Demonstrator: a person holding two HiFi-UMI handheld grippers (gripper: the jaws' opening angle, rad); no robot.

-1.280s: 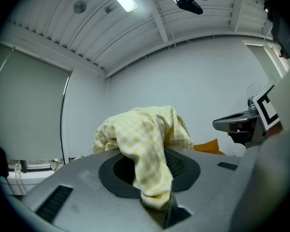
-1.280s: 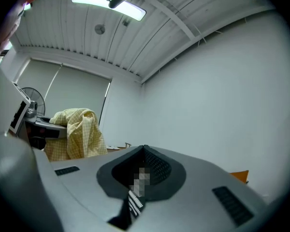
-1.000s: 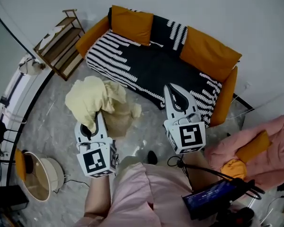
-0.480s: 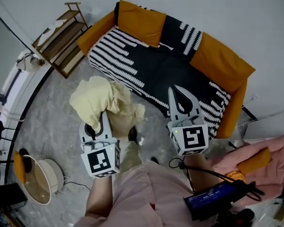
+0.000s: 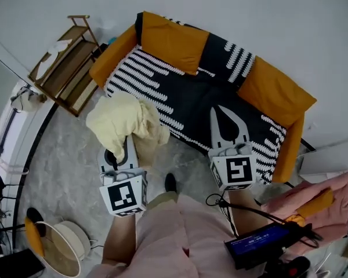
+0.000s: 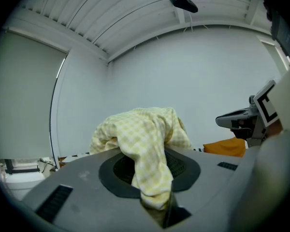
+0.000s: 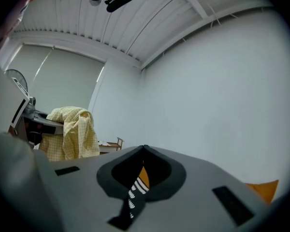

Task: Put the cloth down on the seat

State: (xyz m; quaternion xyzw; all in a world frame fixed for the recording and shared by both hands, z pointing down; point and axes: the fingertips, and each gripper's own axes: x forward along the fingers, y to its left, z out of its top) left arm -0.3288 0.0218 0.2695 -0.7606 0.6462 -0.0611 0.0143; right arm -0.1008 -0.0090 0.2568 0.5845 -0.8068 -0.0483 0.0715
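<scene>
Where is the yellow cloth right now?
In the head view the yellow cloth is at the left, bunched in the left gripper, hanging over the floor just before the striped sofa seat.

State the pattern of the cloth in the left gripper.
Pale yellow checked cloth; clearest in left gripper view.

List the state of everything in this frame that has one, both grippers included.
yellow checked cloth: bunched, clamped in the left gripper, not yet on the seat.
left gripper: shut on the cloth.
right gripper: shut, nothing between its jaws.
sofa: seat covered by a black-and-white throw, no cloth laid on it.
</scene>
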